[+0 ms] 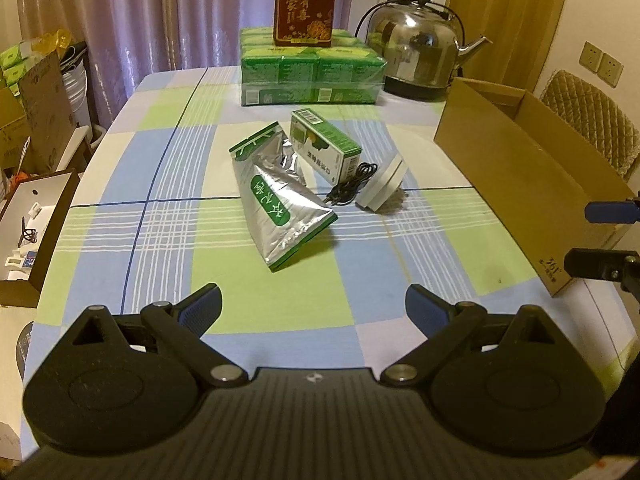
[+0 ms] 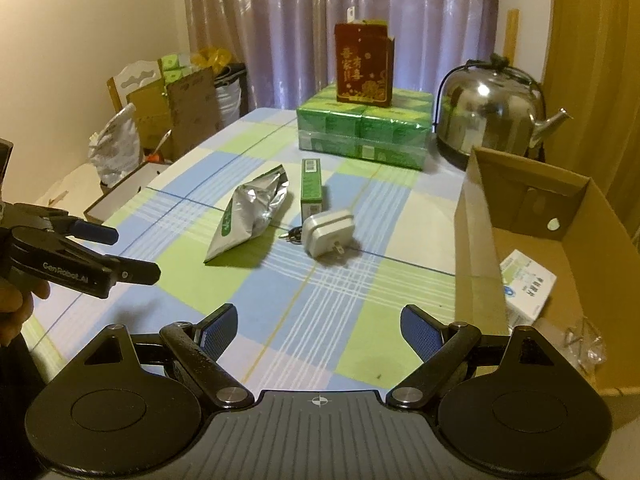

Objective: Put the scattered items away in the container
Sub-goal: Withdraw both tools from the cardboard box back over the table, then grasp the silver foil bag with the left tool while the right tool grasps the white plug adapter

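The checked table (image 1: 168,184) carries the cardboard box (image 2: 476,240) at its right edge. Mid-table lie a foil pouch (image 1: 280,204), green carton (image 1: 326,146) and white charger (image 2: 326,234). Left gripper (image 1: 314,310) and right gripper (image 2: 318,326) both hover wide open, empty.

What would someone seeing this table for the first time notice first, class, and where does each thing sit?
A crumpled silver foil pouch lies mid-table on the checked cloth, beside a small green box, a white plug adapter and a black cable. To the right stands an open cardboard box already holding a white packet. At the far end, a shiny steel kettle gleams beside stacked green packs.
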`<state>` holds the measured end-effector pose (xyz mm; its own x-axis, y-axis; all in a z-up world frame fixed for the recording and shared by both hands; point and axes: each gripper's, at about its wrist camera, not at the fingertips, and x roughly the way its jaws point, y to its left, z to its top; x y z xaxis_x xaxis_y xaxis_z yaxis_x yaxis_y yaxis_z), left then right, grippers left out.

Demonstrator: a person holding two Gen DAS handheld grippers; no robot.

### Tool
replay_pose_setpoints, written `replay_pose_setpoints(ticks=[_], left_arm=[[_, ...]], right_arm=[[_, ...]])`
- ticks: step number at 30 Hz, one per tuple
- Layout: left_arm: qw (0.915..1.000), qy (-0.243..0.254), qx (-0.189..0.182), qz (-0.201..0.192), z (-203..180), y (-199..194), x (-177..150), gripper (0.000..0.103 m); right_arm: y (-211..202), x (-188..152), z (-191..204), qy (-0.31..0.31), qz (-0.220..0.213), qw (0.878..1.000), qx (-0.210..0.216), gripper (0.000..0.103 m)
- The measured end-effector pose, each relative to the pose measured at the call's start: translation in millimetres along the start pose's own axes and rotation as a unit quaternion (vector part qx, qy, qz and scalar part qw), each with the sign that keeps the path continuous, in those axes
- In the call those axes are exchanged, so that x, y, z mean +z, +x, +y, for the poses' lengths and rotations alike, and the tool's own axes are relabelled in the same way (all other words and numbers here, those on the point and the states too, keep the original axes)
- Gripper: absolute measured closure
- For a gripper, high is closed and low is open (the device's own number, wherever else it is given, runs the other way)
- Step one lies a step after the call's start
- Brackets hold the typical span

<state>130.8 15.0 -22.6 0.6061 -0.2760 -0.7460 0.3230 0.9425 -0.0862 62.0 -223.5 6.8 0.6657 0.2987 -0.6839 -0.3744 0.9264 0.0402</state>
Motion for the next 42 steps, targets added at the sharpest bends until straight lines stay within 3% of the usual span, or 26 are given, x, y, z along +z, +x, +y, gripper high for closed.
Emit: replay_pose_setpoints(ticks=[19,31,42], left_arm=[[0.9998,0.002,-0.004,0.021,13,37,12,0.006],[0.9998,0.008,-0.008,0.017,27,70,44,0.006],[0.9994,0.009,-0.008,0.032,36,124,77,0.005]], right_arm=[[52,17,-6,-0.011,0.024,1.0,0.004,0.017],[98,47,-18,-0.049,0.037,0.998,0.013,0.016],[149,66,-31,-0.079,0.05,0.995,0.021,0.016]])
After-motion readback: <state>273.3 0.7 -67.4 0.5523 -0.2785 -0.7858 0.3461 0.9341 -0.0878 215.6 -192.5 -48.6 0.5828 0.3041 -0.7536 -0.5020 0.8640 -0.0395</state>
